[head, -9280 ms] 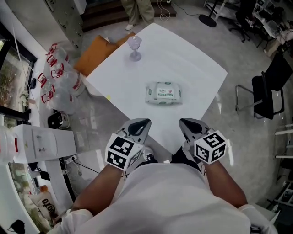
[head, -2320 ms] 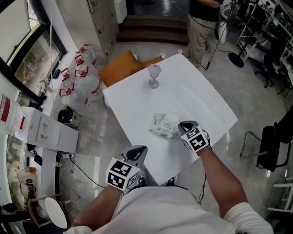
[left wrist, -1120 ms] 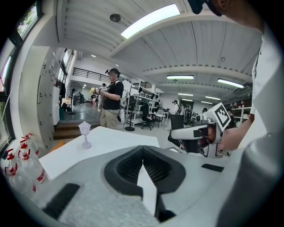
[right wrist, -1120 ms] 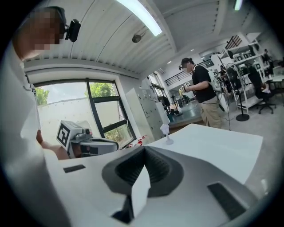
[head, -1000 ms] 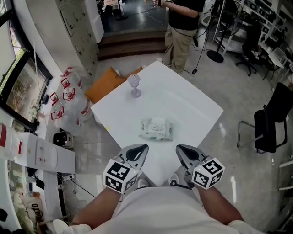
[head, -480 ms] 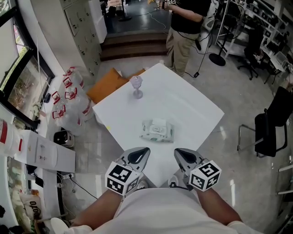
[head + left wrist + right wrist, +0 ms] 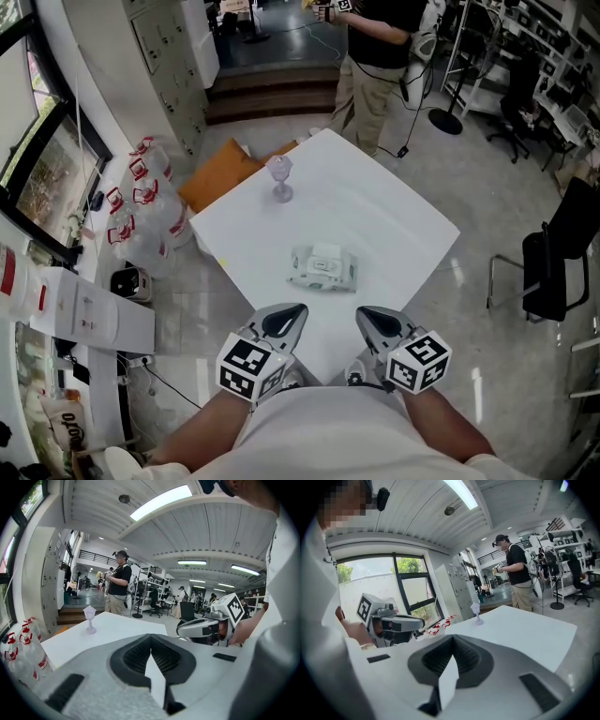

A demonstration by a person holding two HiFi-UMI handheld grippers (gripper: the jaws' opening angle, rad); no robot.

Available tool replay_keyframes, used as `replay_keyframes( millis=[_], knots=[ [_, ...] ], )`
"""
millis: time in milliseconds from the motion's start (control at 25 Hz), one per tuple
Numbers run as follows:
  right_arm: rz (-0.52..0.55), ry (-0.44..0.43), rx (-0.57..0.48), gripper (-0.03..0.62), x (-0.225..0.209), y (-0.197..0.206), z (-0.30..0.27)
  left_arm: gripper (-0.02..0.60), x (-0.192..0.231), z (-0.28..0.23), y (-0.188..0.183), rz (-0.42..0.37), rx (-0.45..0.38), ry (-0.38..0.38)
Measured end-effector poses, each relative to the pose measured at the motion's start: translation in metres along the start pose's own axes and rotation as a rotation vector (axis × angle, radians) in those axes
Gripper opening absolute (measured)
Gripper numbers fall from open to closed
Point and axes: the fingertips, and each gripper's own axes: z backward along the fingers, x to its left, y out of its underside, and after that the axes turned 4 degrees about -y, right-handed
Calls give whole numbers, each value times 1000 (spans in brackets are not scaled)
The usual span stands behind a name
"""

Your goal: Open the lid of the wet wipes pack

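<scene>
The wet wipes pack (image 7: 322, 269) lies flat near the middle of the white table (image 7: 375, 211). Its white lid (image 7: 326, 251) is flipped back at the far side. Both grippers hover at the table's near corner, close to my body and well short of the pack. My left gripper (image 7: 292, 310) (image 7: 151, 639) is shut with nothing between its jaws. My right gripper (image 7: 365, 315) (image 7: 452, 639) is shut and empty too. Each gripper view shows the other gripper beside it; the pack is hidden behind the jaws in both.
A clear goblet (image 7: 278, 176) (image 7: 89, 619) (image 7: 476, 611) stands near the table's far left corner. A person (image 7: 375, 56) stands beyond the far corner. Bottle packs (image 7: 141, 202) and cardboard (image 7: 225, 164) lie on the floor at left, a black chair (image 7: 553, 253) at right.
Since about two seconds ago my right gripper has drawn back from the pack to my body, and the lid now lies flipped open. Over the last second nothing has visibly moved.
</scene>
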Motion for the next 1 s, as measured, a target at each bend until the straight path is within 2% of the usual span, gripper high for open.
replay_keyframes(
  millis=[1000],
  knots=[
    [33,-2,27,5,-4,-2,-2,3,-1,-5,-1,-3,9,5]
  ],
)
